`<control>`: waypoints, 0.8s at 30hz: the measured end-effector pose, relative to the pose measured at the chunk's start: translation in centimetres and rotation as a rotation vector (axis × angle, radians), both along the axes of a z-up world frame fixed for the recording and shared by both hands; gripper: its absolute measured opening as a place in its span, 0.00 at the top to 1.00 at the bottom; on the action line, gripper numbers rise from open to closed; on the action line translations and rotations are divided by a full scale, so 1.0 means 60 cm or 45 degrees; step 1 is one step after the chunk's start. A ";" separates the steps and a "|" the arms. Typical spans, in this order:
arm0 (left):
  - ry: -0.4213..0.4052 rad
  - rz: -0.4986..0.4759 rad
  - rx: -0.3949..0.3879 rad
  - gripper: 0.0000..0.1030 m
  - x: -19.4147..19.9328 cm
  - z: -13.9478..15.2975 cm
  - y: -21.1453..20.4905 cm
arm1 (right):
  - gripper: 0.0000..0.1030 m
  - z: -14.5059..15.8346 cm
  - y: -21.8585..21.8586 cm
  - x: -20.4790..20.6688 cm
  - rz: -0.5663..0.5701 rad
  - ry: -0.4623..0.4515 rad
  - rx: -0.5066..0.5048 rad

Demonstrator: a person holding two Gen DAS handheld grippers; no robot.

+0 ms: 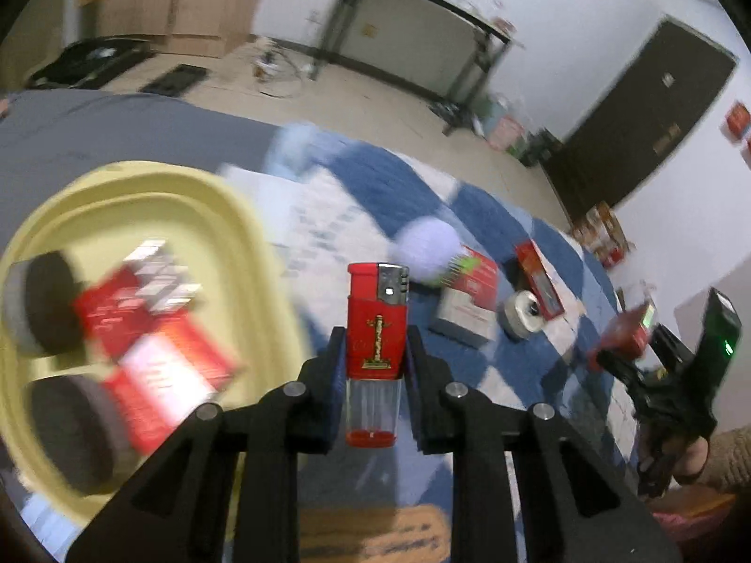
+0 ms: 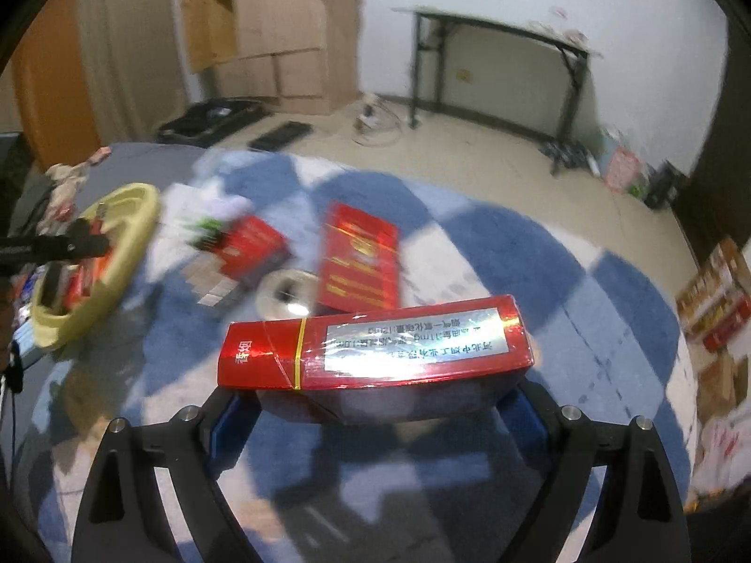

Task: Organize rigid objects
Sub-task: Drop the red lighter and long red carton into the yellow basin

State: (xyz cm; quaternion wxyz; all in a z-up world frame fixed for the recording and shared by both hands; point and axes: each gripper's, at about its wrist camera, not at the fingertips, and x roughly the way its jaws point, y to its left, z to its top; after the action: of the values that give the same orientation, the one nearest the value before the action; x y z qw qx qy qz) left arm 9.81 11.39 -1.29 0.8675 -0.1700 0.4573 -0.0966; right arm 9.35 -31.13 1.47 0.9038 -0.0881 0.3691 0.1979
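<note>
Left gripper (image 1: 375,352): closed on red lighter (image 1: 375,328), held upright between both fingers, metal top uppermost, clear fuel tank below the pads.
Left of and beneath lighter: yellow tray (image 1: 244,234), holding two dark round discs (image 1: 44,309) and blurred red cartons (image 1: 155,328).
Beyond lighter, on blue-and-white cloth (image 1: 375,178): white ball (image 1: 427,248), red-and-grey box (image 1: 464,305), tape roll (image 1: 525,312), further red pack (image 1: 540,277).

Right gripper (image 2: 375,403): clamped on red cigarette carton (image 2: 375,342), held crosswise, silver label facing up.
Behind carton, on cloth: flat red box (image 2: 359,258), metallic round item (image 2: 284,293), red-and-grey box to its left.
Far left in right wrist view: yellow tray, tilted in view, left gripper over it.
</note>
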 end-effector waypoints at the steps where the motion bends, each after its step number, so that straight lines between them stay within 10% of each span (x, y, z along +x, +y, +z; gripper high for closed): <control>1: -0.009 0.045 0.021 0.76 -0.009 0.008 0.029 | 0.12 0.011 0.014 -0.009 0.038 -0.014 0.000; 12: 0.050 0.369 0.079 0.76 -0.077 0.004 0.270 | 0.12 0.076 0.326 -0.052 0.490 0.060 0.031; 24: 0.120 0.245 -0.023 0.76 -0.091 -0.060 0.273 | 0.12 0.001 0.553 0.015 0.527 0.093 -0.073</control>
State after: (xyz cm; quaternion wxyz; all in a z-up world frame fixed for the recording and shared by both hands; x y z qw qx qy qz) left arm 4.36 27.77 -4.88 0.8487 -0.2254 0.4783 -0.0088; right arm 10.28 2.04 1.51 0.8271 -0.1805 0.3810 0.3718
